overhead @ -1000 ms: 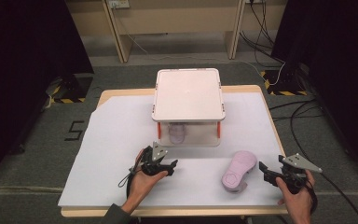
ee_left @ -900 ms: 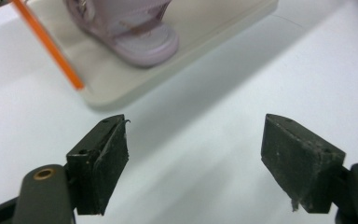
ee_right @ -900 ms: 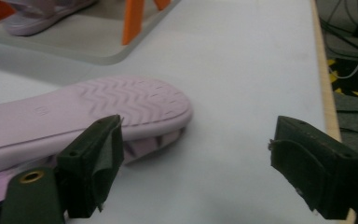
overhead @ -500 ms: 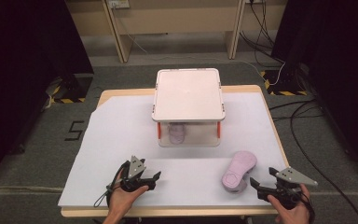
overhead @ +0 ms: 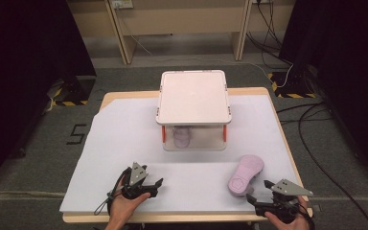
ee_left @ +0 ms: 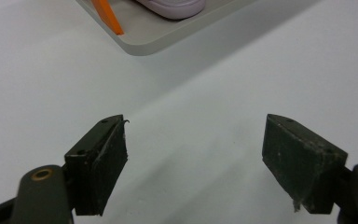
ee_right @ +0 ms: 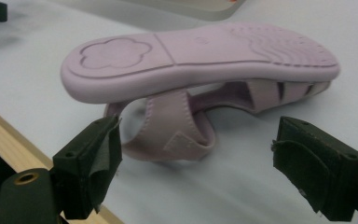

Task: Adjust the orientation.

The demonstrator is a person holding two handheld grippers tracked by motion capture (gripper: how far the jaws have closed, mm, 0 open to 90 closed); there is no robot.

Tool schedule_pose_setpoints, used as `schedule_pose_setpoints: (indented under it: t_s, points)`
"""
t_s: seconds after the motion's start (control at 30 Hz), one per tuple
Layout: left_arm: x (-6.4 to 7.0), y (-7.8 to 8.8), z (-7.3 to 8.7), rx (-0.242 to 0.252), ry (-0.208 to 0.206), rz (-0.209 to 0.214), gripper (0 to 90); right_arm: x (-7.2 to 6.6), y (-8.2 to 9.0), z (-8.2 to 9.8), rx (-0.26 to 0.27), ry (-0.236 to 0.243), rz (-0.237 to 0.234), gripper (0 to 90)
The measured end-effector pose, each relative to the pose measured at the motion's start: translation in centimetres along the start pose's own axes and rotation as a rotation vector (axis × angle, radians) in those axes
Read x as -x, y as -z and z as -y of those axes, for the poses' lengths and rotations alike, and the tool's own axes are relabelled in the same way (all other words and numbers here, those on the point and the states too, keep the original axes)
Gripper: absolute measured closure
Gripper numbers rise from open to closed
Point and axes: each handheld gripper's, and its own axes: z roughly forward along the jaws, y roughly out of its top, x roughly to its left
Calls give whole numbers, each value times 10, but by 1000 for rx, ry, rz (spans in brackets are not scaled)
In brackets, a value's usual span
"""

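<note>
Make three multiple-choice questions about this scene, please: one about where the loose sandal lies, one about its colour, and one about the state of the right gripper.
1. Where does the loose sandal lie?
A. On top of the lidded box
B. On the white sheet, near the right gripper
C. On the floor

2. What colour is it?
A. Pale purple
B. Green
C. Black

3. How does the right gripper stand?
A. Shut on the sandal
B. Shut on nothing
C. Open, not touching the sandal

Answers:
1. B: in the high view it rests sole-up on the white sheet, in front of the right gripper and apart from the box.
2. A: sole and straps are pale purple in the right gripper view.
3. C: both jaws stand wide apart with the sandal lying beyond them.
</note>
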Motion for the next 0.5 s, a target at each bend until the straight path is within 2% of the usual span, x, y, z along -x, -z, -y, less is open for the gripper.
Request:
schedule_pose_setpoints:
  t_s: [0.03, 0.23, 0.4, 0.5]
  points:
    - [0, 0, 0, -2, -3, 0, 217, -2, -3, 0, -7, 13, -4, 160]
    - [1, -2, 0, -2, -7, 1, 218, -5, -11, -1, -19, 23, -4, 163]
    - [2, -3, 0, -5, -13, 3, 218, -5, -16, -2, -20, 3, -18, 184]
    - [2, -5, 0, -11, -17, 5, 218, -6, -23, -5, -6, -2, -53, 270]
